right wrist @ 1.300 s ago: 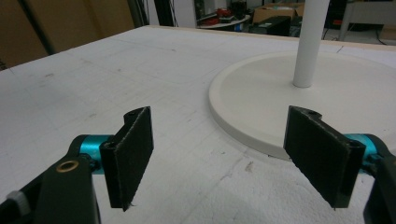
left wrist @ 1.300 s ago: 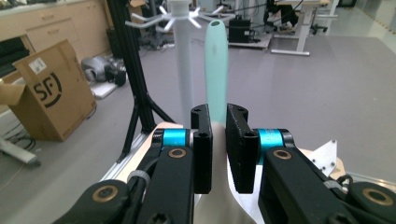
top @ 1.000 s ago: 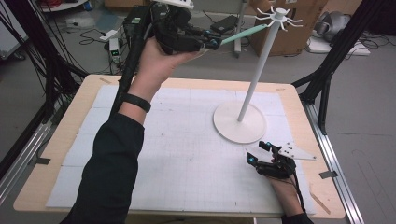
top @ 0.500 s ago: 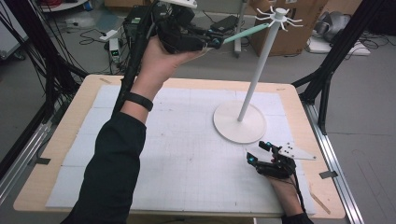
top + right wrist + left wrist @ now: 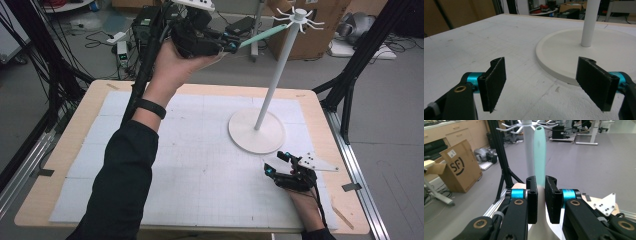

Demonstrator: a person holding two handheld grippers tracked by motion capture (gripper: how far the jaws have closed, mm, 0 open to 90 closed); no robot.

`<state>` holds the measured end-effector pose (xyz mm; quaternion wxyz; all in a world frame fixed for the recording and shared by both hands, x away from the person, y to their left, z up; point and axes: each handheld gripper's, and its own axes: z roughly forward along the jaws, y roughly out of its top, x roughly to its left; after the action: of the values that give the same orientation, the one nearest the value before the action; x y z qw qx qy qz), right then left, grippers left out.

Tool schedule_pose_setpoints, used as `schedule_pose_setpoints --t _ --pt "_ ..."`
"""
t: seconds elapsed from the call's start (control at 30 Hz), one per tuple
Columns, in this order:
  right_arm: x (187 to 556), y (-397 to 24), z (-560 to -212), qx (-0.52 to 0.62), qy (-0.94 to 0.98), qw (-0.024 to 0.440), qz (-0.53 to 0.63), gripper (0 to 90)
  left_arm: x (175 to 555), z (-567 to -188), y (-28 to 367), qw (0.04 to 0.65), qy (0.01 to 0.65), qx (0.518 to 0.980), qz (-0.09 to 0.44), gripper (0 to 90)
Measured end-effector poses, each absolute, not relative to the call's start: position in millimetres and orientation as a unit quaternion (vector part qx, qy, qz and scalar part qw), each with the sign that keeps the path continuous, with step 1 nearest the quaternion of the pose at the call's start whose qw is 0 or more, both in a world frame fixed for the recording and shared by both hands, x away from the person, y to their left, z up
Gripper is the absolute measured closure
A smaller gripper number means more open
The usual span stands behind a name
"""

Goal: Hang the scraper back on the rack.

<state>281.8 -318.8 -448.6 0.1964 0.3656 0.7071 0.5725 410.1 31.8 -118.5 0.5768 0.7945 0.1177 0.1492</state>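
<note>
in the high view the left gripper (image 5: 231, 46) was raised well above the table (image 5: 70, 145), clamped on one end of a long mint-green utensil (image 5: 262, 35). the utensil ran from the jaws up and to the right, its far tip reaching the ring of hooks (image 5: 300, 16) at the top of the white stand (image 5: 272, 85), though contact with a hook could not be told. the right gripper (image 5: 280, 164) lay low on the white mat (image 5: 200, 165), just beside the stand's round base (image 5: 250, 142), jaws apart. in the left gripper view the left gripper (image 5: 541, 195) had its jaws pressed on the utensil (image 5: 539, 152), whose long axis pointed straight away and upward, its rounded tip just under the hooks (image 5: 510, 126) and beside the pole (image 5: 528, 150); here the handle's flat face showed. in the right gripper view the right gripper (image 5: 549, 82) stood wide apart with nothing between the jaws, and the base (image 5: 564, 52) with the pole's foot (image 5: 589, 22) lay close ahead.
</note>
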Motion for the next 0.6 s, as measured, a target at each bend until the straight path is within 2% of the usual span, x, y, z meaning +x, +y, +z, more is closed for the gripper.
schedule_pose_setpoints --t 0.6 --pt "281.9 -319.0 -448.6 0.365 0.707 0.195 0.573 23.6 417.9 -123.7 30.3 0.566 0.126 0.8 0.154 81.4"
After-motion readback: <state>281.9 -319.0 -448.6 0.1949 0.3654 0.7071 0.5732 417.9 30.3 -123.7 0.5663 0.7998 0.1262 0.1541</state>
